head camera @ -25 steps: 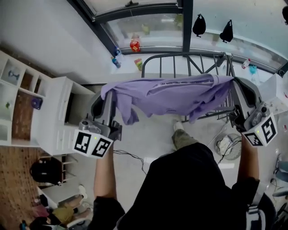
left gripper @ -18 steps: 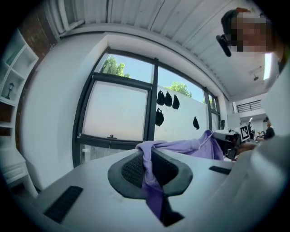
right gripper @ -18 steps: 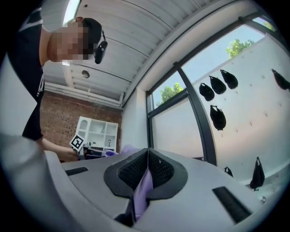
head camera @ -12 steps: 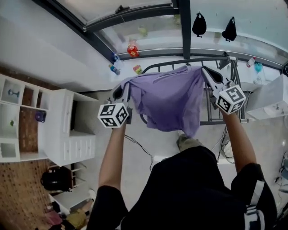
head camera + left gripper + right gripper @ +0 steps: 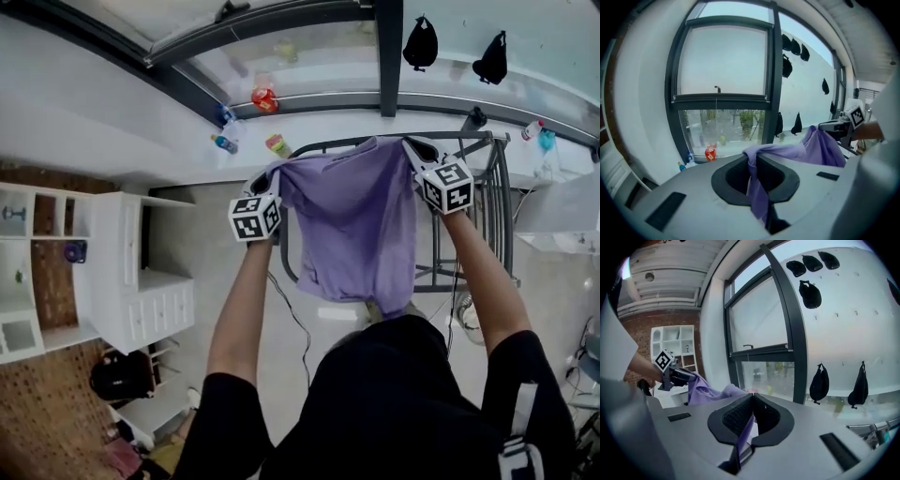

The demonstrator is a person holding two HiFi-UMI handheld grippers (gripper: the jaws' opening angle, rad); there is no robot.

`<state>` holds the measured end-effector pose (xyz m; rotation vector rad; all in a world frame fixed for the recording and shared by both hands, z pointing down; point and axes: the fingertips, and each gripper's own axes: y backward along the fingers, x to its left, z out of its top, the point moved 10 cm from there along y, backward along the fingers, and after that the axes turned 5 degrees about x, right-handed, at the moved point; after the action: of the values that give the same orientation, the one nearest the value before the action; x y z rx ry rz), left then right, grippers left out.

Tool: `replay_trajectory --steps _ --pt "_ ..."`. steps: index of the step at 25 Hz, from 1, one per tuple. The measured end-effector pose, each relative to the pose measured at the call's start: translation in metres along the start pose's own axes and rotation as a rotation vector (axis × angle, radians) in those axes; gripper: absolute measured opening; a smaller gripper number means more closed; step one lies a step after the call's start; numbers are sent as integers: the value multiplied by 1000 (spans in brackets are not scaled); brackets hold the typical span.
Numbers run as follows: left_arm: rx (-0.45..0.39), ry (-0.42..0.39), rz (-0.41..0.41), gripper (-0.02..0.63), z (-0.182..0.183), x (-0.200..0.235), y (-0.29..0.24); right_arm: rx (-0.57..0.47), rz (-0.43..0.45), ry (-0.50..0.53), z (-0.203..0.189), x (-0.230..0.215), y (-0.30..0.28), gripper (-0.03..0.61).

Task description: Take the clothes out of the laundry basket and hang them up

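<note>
Purple shirt stretched between left tool and right tool, both pinching its top corners tight, apparently just above the drying rack rail. Keep corners level and taut; lower squarely across rail before letting go.

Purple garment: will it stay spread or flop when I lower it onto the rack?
Probably floppy: the purple garment sags in folds between the left gripper and right gripper. Likely light, since thin pinched corners carry it. It may slide off the drying rack rail if draped unevenly.
</note>
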<state>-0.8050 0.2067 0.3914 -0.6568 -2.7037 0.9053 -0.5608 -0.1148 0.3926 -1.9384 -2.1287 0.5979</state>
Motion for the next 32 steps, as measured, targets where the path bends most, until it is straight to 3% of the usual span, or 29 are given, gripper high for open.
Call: replay_trajectory --steps 4,7,9,11,14,17,21,26,32 --pt "102 68 4 15 -5 10 -53 131 -72 -55 -23 -27 -32 3" --pt "208 37 10 15 -10 12 -89 216 -91 -15 -34 -32 -50 5" --pt "235 17 12 15 -14 10 -106 246 -97 10 -38 -32 -57 5" --pt "246 47 9 26 -18 12 -118 284 -118 44 -43 -32 -61 5" --pt "311 4 -25 91 -25 11 -137 354 -141 88 -50 -34 -69 26" --pt "362 -23 -59 152 -33 8 -148 404 -113 94 -54 -40 -74 162" --pt "415 21 -118 267 -41 8 -152 409 -91 104 -48 -44 -64 176" --pt "418 9 -113 310 -42 18 -134 391 -79 108 -44 -36 -42 191" --pt "314 35 -90 311 -32 17 -94 320 -86 72 -37 -22 -4 196"
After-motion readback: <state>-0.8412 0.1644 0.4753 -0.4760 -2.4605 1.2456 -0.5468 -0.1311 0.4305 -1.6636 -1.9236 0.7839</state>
